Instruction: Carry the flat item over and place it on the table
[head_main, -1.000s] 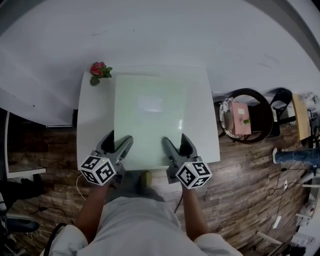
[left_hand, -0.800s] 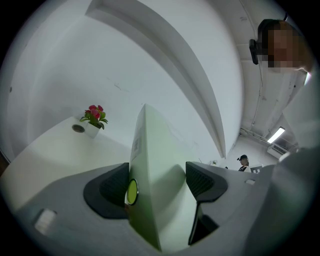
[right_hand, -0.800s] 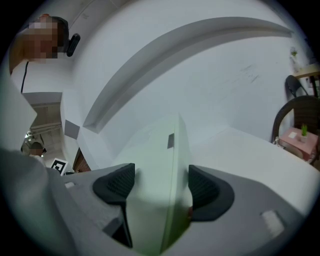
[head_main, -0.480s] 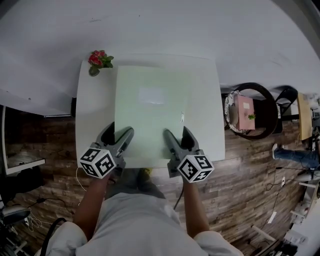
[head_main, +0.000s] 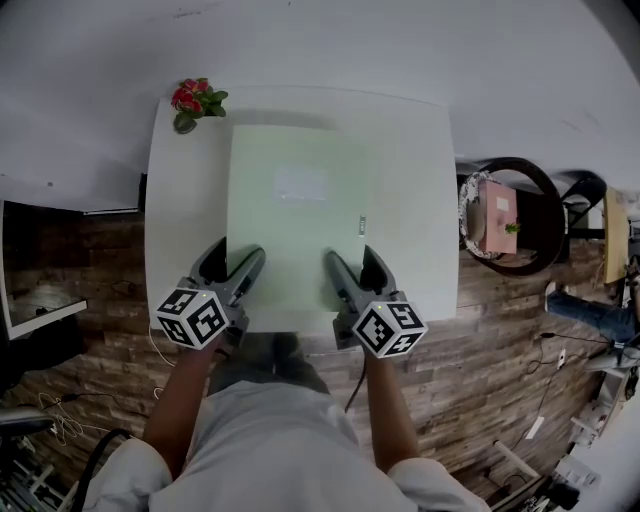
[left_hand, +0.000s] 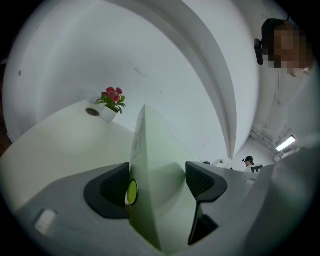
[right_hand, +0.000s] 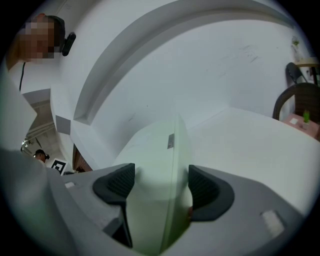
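A pale green flat panel (head_main: 295, 220) lies level over the white square table (head_main: 410, 200), its near edge at the table's front edge. My left gripper (head_main: 230, 275) is shut on the panel's near left corner and my right gripper (head_main: 350, 272) on its near right part. In the left gripper view the panel (left_hand: 150, 165) runs edge-on between the dark pads of the left gripper (left_hand: 157, 182). The right gripper view shows the panel (right_hand: 155, 170) the same way inside the right gripper (right_hand: 160, 187). Whether the panel touches the tabletop I cannot tell.
A small pot of red flowers (head_main: 195, 103) stands at the table's far left corner (left_hand: 111, 102). To the right, a dark round chair (head_main: 505, 215) holds a pink box (head_main: 495, 220). Wooden floor (head_main: 90, 290) surrounds the table; a white wall is behind it.
The table and flowers have slid up and spread in the head view as the person came closer. Both grippers keep their hold on the panel, which stays over the tabletop.
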